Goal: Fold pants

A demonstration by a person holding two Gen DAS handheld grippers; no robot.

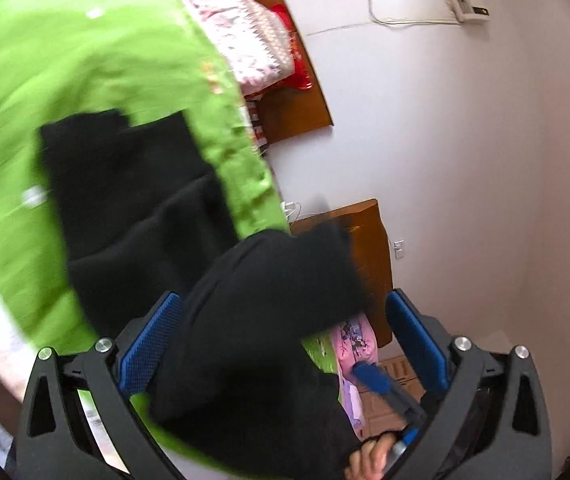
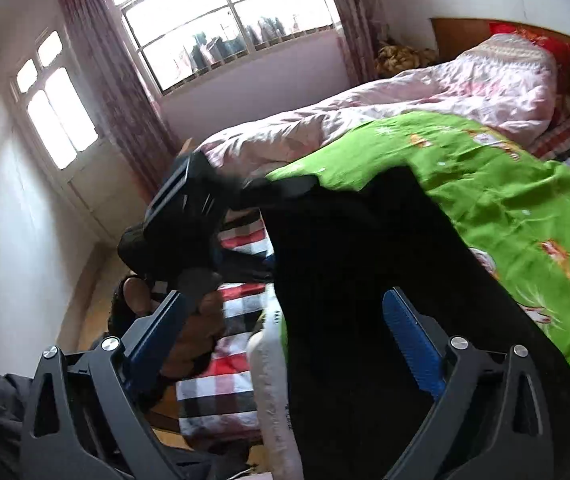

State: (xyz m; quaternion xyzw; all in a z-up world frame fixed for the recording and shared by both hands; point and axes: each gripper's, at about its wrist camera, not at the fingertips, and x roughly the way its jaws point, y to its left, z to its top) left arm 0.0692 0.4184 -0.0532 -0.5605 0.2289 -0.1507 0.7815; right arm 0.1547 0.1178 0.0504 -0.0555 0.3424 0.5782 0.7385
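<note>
Black pants (image 1: 133, 208) lie on a green bedsheet (image 1: 65, 64), with a bunched fold rising toward the camera. My left gripper (image 1: 285, 300) is open, its blue pads wide apart; the fold sits between them, clear of the right-hand pad. Low in this view, a hand (image 1: 369, 456) holds the right gripper, of which one blue finger (image 1: 373, 376) shows. In the right wrist view the pants (image 2: 345, 240) hang over the green sheet (image 2: 525, 208) at the bed's edge. My right gripper (image 2: 285, 294) is open around the cloth without pinching it. The left gripper's black housing (image 2: 189, 208) sits blurred at the pants' far end.
A pink quilt (image 2: 445, 92) is piled behind the green sheet, against a wooden headboard (image 2: 465, 36). A red, white and black plaid cover (image 2: 225, 376) and a white bundle (image 2: 273, 392) lie below the bed edge. A window (image 2: 225, 20) and curtain stand beyond.
</note>
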